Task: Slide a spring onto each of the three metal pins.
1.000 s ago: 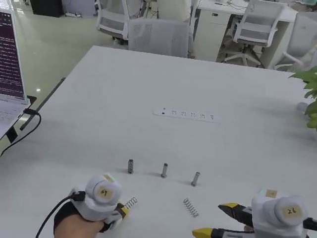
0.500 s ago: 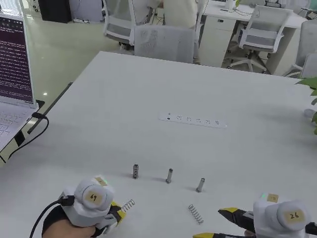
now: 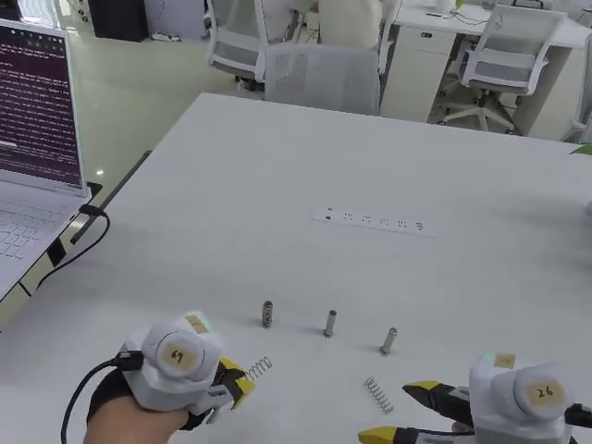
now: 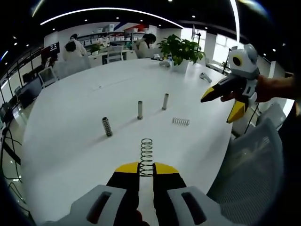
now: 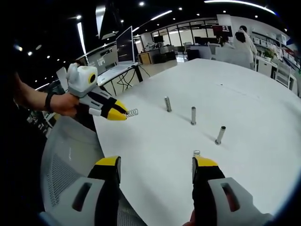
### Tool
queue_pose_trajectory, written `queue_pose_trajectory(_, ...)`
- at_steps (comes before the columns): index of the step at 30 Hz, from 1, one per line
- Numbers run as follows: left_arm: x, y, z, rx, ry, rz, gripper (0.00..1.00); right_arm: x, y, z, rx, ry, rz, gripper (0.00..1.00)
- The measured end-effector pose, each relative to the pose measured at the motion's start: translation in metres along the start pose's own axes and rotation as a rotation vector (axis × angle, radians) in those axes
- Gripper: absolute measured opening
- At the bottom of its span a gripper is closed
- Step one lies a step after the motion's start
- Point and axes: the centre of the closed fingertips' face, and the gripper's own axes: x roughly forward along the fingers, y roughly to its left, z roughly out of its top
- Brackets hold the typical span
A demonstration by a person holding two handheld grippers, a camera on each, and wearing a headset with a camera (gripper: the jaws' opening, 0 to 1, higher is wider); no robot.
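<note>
Three metal pins (image 3: 329, 323) stand upright in a row on the white table (image 3: 277, 185), near your edge of it; the left pin (image 3: 267, 314) carries a fitted spring (image 4: 107, 126) around it, while the middle pin (image 3: 329, 319) and the right pin (image 3: 388, 341) are bare. Your left gripper (image 3: 238, 380) has its jaws closed narrow on one end of the held spring (image 3: 259, 367); in the left gripper view this spring points straight forward from the yellow tips, toward the gap between the left pin and the middle pin, and it is well apart from both. One loose spring (image 3: 378, 395) lies flat on the table near the right pin, on your side of it; it is just beside one tip of your right gripper (image 3: 393, 412), but I cannot tell if they touch. Your right gripper is wide, with nothing between its jaws; it hovers near the table edge. Further away on the table lies a white power strip (image 3: 375, 221); a laptop (image 3: 37, 120) with a lit screen stands at the left.
</note>
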Motion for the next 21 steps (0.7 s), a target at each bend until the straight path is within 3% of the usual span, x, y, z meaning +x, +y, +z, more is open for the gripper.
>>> queue_pose_trajectory(21,0.001,-0.049,0.023,0.094,-0.043,-0.107,0.02,0.013,0.019,0.013,-0.009,-0.022,0.081,0.53)
